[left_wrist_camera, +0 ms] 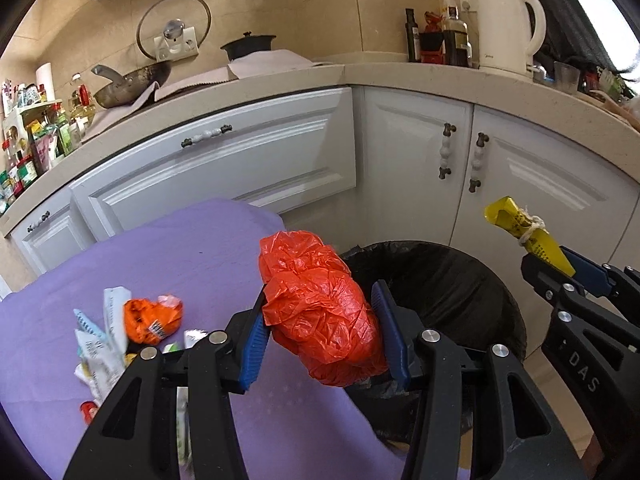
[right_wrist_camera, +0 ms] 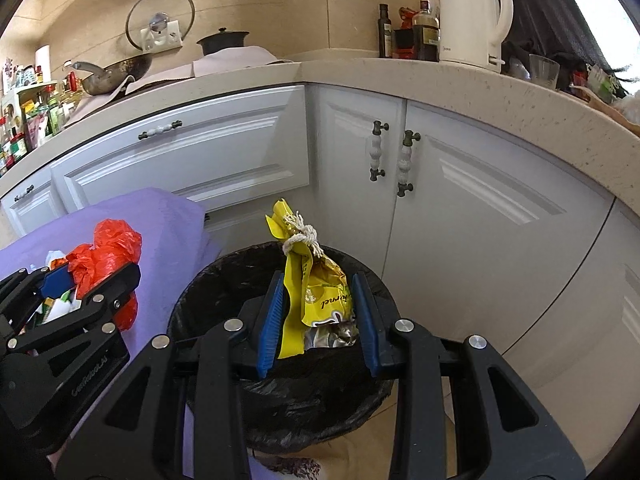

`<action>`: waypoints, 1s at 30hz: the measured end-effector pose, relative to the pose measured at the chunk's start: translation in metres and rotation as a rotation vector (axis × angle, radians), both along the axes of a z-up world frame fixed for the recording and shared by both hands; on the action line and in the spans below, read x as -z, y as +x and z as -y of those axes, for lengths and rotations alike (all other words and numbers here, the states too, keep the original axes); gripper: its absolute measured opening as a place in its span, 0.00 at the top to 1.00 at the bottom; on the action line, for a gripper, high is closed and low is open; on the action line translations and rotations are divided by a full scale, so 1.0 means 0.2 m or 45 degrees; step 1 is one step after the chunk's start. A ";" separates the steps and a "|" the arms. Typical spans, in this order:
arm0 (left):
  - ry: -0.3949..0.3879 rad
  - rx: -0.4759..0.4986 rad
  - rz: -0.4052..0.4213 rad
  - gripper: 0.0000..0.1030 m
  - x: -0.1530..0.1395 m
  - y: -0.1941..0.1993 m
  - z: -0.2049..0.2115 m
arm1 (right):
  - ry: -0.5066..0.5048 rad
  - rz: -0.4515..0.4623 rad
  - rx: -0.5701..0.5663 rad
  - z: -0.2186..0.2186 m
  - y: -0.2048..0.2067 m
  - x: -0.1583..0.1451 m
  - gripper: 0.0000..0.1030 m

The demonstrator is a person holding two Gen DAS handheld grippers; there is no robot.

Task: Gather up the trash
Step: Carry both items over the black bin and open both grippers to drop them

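Dropping held trash into the black-lined bin (right_wrist_camera: pixel 280 360). Right gripper (right_wrist_camera: pixel 318 316) clamped on tied yellow snack bag (right_wrist_camera: pixel 316 280), held directly above the bin mouth; best to part the fingers there and let it fall straight. Bag's long axis upright, knotted end pointing up and far. Left gripper (left_wrist_camera: pixel 320 320) clamped on crumpled red plastic bag (left_wrist_camera: pixel 320 304), over the purple-cloth table (left_wrist_camera: pixel 180 248) edge beside the bin; should shift right over the rim before release. More wrappers (left_wrist_camera: pixel 100 340) left on cloth.
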State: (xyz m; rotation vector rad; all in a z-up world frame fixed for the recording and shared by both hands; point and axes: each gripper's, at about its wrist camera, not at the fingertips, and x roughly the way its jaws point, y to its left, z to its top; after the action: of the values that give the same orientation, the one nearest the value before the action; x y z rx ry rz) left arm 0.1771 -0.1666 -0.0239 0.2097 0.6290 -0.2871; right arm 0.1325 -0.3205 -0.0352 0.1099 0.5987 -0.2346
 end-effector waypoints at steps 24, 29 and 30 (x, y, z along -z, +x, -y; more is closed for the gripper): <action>-0.012 -0.102 -0.007 0.26 -0.05 0.04 -0.12 | 0.004 0.038 0.007 -0.05 0.03 -0.02 0.29; -0.019 -0.173 -0.005 0.26 -0.10 -0.05 -0.30 | 0.034 0.036 -0.062 -0.18 -0.05 -0.04 0.24; -0.017 -0.191 -0.003 0.25 -0.11 -0.07 -0.34 | 0.043 0.034 -0.078 -0.21 -0.06 -0.04 0.24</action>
State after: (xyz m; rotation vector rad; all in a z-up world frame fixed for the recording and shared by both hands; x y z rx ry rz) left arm 0.1624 -0.0980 -0.0027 0.1484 0.6418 -0.1469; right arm 0.1199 -0.2783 -0.0277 0.1265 0.5787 -0.1634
